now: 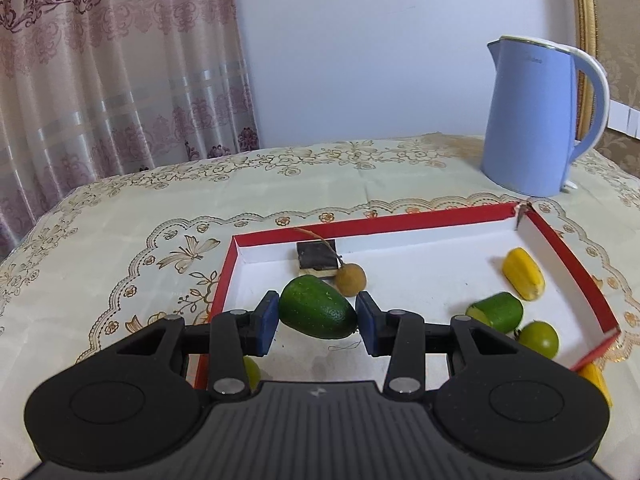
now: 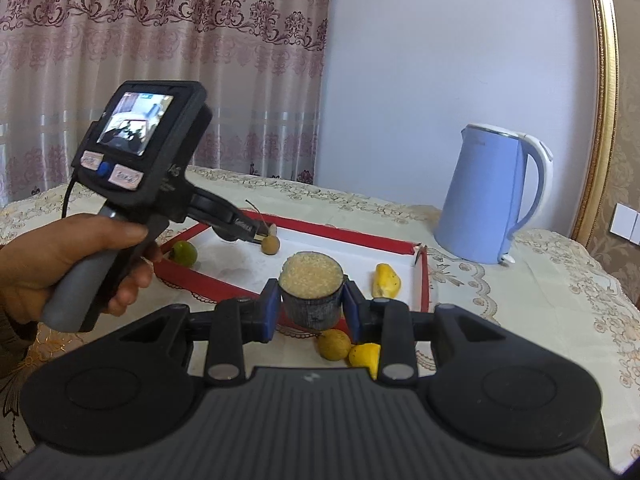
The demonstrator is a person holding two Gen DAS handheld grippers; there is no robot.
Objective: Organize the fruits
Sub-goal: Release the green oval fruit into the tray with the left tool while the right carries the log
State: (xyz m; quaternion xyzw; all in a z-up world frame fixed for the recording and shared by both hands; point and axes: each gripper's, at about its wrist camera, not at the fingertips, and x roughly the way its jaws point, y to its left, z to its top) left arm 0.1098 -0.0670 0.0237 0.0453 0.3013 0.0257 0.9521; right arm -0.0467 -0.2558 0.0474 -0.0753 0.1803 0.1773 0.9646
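Note:
In the left wrist view my left gripper [image 1: 317, 322] is shut on a green avocado-like fruit [image 1: 316, 307], held over the near left part of the red-rimmed white tray [image 1: 568, 264]. In the tray lie a brown longan [image 1: 350, 279], a dark block [image 1: 316, 260], a yellow fruit [image 1: 523, 274], a cut green piece [image 1: 498, 311] and a green lime [image 1: 538, 339]. In the right wrist view my right gripper [image 2: 311, 309] is shut on a dark sugarcane piece [image 2: 311, 294] with a pale cut top, just before the tray's near rim [image 2: 224, 280].
A blue kettle [image 1: 536, 116] stands behind the tray's far right corner. On the cloth before the tray lie a brownish round fruit [image 2: 333, 344] and a yellow piece [image 2: 366, 356]. A lime [image 2: 183, 253] sits by the tray's left side. Curtain and wall stand behind the table.

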